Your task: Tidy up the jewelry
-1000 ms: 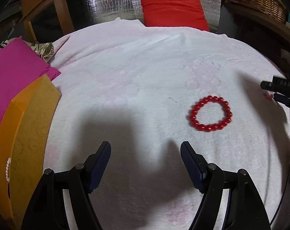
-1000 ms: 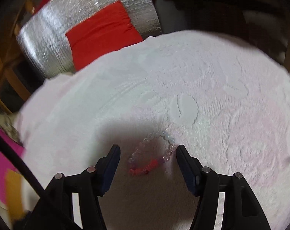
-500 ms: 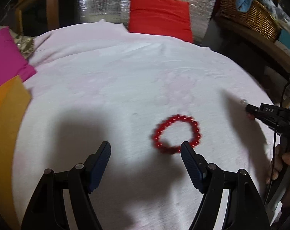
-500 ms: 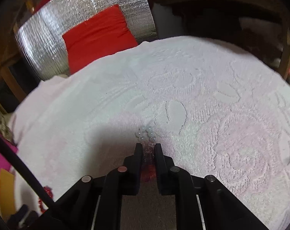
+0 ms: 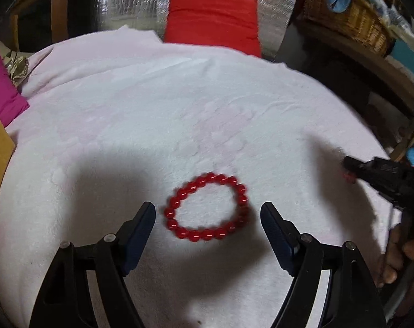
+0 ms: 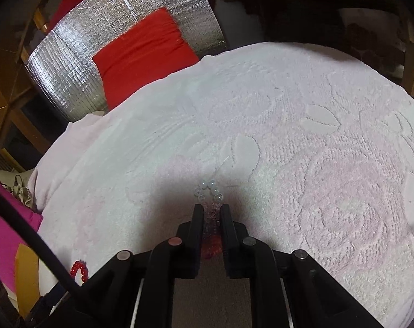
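The red bracelet [image 5: 207, 207] lies mid-bedspread [image 5: 152, 114] between the wide-open left gripper [image 5: 208, 213]. The right gripper [image 6: 210, 213] pinches the pale bracelet [image 6: 209, 191]. Beads seem light, slippery, floppy; grip one side.

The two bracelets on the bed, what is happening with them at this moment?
A person with a gripper in each hand is sorting jewelry on a white blanket. The right gripper is shut on a pale bracelet, pinching it flat. The left gripper is open, one finger on each side of a red bracelet that lies on the blanket, not yet gripped.
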Demonstrator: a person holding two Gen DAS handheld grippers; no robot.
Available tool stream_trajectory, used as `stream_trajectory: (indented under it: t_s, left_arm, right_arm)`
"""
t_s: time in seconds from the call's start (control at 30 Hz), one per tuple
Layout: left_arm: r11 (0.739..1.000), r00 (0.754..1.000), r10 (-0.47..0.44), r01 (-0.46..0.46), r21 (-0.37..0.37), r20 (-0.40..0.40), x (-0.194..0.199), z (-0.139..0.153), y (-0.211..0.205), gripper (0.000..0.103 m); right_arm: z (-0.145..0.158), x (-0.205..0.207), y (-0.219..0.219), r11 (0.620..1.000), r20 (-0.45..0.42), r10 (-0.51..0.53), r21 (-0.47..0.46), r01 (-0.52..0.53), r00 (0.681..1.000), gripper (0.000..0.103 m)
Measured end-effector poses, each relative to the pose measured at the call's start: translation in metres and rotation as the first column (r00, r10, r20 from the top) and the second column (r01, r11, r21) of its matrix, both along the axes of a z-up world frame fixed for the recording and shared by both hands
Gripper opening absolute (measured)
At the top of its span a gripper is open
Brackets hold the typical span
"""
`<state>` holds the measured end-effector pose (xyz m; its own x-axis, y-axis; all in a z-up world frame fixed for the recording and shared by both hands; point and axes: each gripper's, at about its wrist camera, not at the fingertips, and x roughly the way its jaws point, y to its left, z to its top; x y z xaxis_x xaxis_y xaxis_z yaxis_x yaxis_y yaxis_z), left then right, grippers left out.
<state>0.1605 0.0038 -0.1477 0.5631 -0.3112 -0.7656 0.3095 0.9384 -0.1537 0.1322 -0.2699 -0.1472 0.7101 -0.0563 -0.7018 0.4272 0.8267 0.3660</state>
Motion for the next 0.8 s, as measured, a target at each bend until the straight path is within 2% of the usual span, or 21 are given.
stream_trajectory:
  t_s: [0.13,0.17,0.2,0.23,0.3,0.37,0.47,0.53,0.8]
  left_arm:
    - [0.999,1.0,0.011,-0.012,-0.038,-0.025,0.006,-0.004,0.01,0.079]
    - [0.999,1.0,0.011,-0.012,-0.047,-0.026,0.005,-0.004,0.012,0.076]
    - [0.999,1.0,0.013,-0.013,-0.042,-0.018,0.004,-0.004,0.012,0.067]
    - [1.0,1.0,0.015,-0.015,-0.027,-0.004,0.003,-0.004,0.012,0.061]
    - [1.0,1.0,0.005,-0.004,-0.027,0.008,0.002,-0.002,0.014,0.034]
    - [0.999,1.0,-0.001,0.001,-0.04,0.002,0.002,0.001,0.018,0.018]
    - [0.998,1.0,-0.003,0.002,-0.068,-0.024,0.002,0.002,0.024,0.018]
    - [0.997,0.999,-0.011,0.009,-0.077,-0.03,0.0,0.003,0.026,0.01]
    - [0.996,1.0,-0.03,0.029,-0.081,-0.005,-0.009,0.015,0.038,0.009]
  right_arm:
    - [0.002,-0.003,0.0,1.0,0.014,0.005,0.014,-0.005,1.0,0.013]
    - [0.004,-0.004,0.0,1.0,0.022,0.008,0.023,-0.009,1.0,0.013]
    - [0.005,-0.005,0.0,1.0,0.029,0.01,0.029,-0.011,1.0,0.013]
    - [0.007,-0.006,0.0,0.999,0.039,0.013,0.038,-0.014,0.999,0.013]
    - [0.009,-0.007,-0.002,0.998,0.053,0.023,0.061,-0.026,0.998,0.013]
    - [0.011,-0.008,-0.002,0.996,0.065,0.036,0.085,-0.042,0.997,0.013]
    - [0.014,-0.01,-0.002,0.99,0.089,0.054,0.129,-0.065,0.995,0.013]
    - [0.016,-0.013,-0.004,0.982,0.114,0.062,0.173,-0.081,0.992,0.013]
    - [0.02,-0.022,-0.002,0.964,0.152,0.082,0.24,-0.117,0.985,0.013]
